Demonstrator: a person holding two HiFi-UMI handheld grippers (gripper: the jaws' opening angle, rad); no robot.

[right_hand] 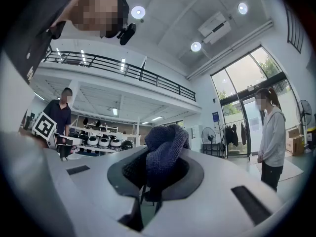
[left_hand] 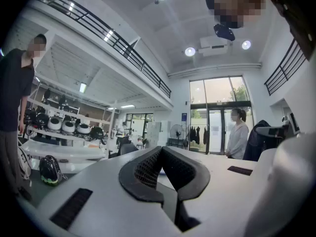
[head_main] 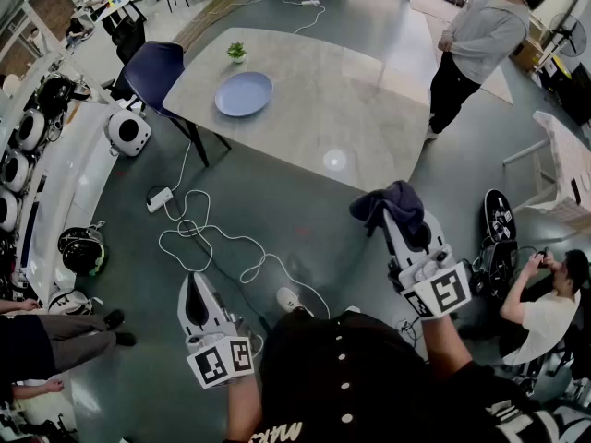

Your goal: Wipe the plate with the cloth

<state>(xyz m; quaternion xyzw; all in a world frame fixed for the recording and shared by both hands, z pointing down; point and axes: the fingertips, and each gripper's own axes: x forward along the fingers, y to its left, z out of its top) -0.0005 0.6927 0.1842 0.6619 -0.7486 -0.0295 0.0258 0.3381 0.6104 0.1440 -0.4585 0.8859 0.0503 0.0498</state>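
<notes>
A pale blue plate (head_main: 244, 93) lies on the light stone table (head_main: 314, 109), far ahead of both grippers. My right gripper (head_main: 395, 218) is shut on a dark blue knitted cloth (head_main: 392, 203), which bunches up over the jaw tips. In the right gripper view the cloth (right_hand: 165, 149) fills the space between the pads of that gripper (right_hand: 159, 168). My left gripper (head_main: 195, 289) is low at the left over the floor, shut with nothing in it. Its black pads meet at the tips of the left gripper (left_hand: 161, 150). Neither gripper view shows the plate.
A small potted plant (head_main: 237, 52) stands on the table behind the plate. A dark blue chair (head_main: 153, 70) sits at the table's left end. White cables (head_main: 199, 233) loop over the floor ahead. A person (head_main: 471, 44) stands at the table's right. Helmets line a white shelf (head_main: 37, 164) on the left.
</notes>
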